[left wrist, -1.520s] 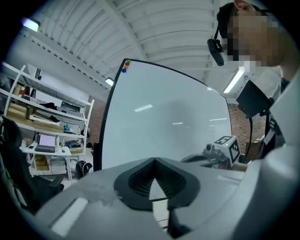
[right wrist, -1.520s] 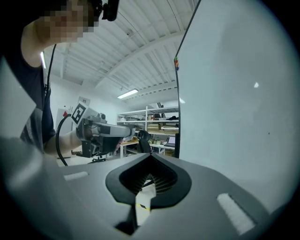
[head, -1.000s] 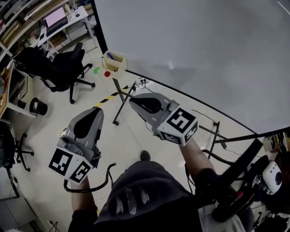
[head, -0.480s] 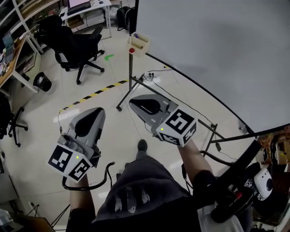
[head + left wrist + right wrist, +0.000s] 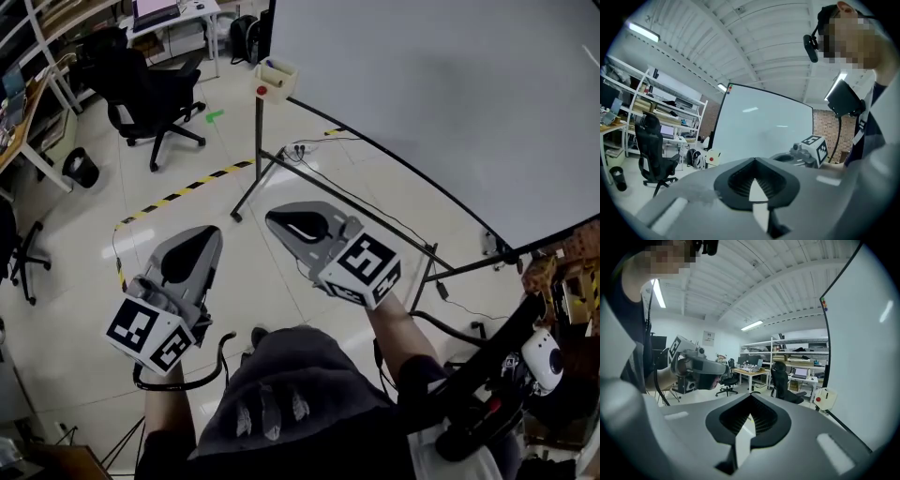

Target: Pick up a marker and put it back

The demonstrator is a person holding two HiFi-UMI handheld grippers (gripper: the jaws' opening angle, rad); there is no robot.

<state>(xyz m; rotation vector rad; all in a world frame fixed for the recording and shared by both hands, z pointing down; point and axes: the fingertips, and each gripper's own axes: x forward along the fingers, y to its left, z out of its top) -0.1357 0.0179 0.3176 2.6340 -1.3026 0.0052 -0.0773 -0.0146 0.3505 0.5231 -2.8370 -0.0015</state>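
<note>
Up at the whiteboard's [image 5: 450,94] corner sits the box [image 5: 279,79], marker [image 5: 271,65] inside, a blue speck too small to read its lie. Left gripper [image 5: 210,231] and right gripper [image 5: 272,217] hang well short of the box, jaws pressed together, empty. The right looks nearer, box straight ahead.

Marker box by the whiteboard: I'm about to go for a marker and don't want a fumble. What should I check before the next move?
1. Left gripper empty: ok, jaws together on nothing.
2. Right gripper empty: ok, jaws together on nothing.
3. Jaws open for a pick: not ok, both shut.
4. Box in reach: not ok, it sits well ahead at the whiteboard corner.
5. Marker in box: cannot tell, too small.
6. Floor on the way: not ok, a stand leg and a power strip lie there.
</note>
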